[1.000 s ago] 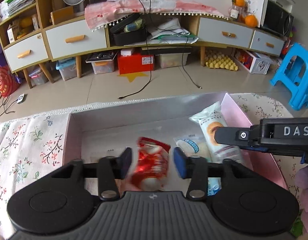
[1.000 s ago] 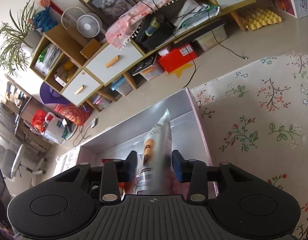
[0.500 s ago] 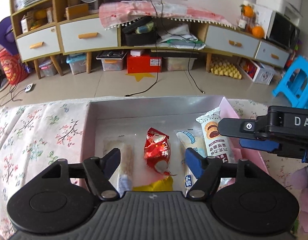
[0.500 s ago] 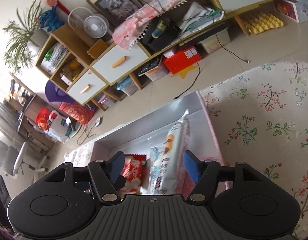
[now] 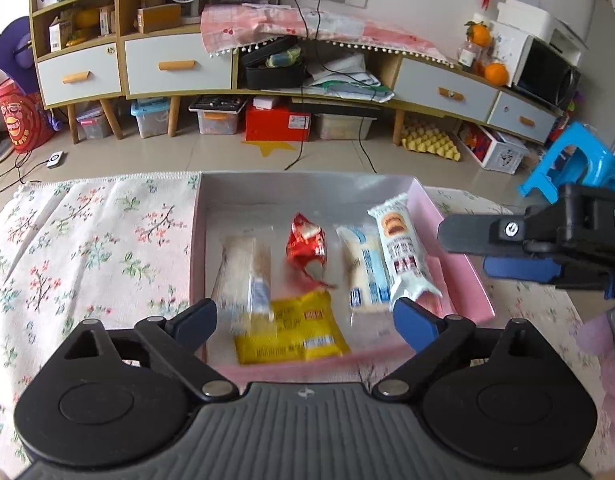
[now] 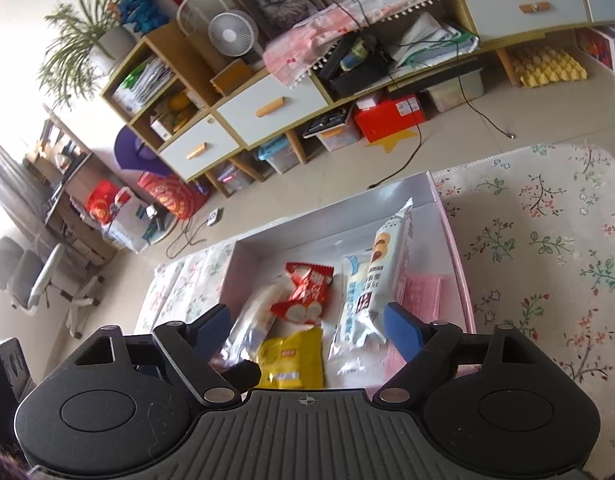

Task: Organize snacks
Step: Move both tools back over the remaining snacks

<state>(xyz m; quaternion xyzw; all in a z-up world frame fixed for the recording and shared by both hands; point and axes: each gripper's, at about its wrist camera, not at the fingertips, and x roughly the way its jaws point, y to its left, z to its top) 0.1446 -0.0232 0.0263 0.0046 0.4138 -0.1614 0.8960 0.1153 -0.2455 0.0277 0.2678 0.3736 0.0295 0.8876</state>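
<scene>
Five snacks lie inside the pink box point(image 5: 463, 276) on the floral cloth point(image 5: 87, 248). Left gripper point(image 5: 305, 320) and right gripper point(image 6: 305, 326) hang above its near edge, jaws opening wide, gripping nothing. Cloth around is bare.

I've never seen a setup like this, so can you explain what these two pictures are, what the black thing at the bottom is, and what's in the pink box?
Each picture comes from a camera mounted on a hand-held gripper, looking forward along its two blue-tipped fingers. A person holds one gripper in each hand; there is no robot arm. The left gripper and the right gripper both have jaws opening and hold nothing. Below them, on a floral cloth, sits a pink box of snacks: a red packet, a yellow packet, a clear-wrapped bar, a pale blue-and-white pack and a biscuit pack.
</scene>
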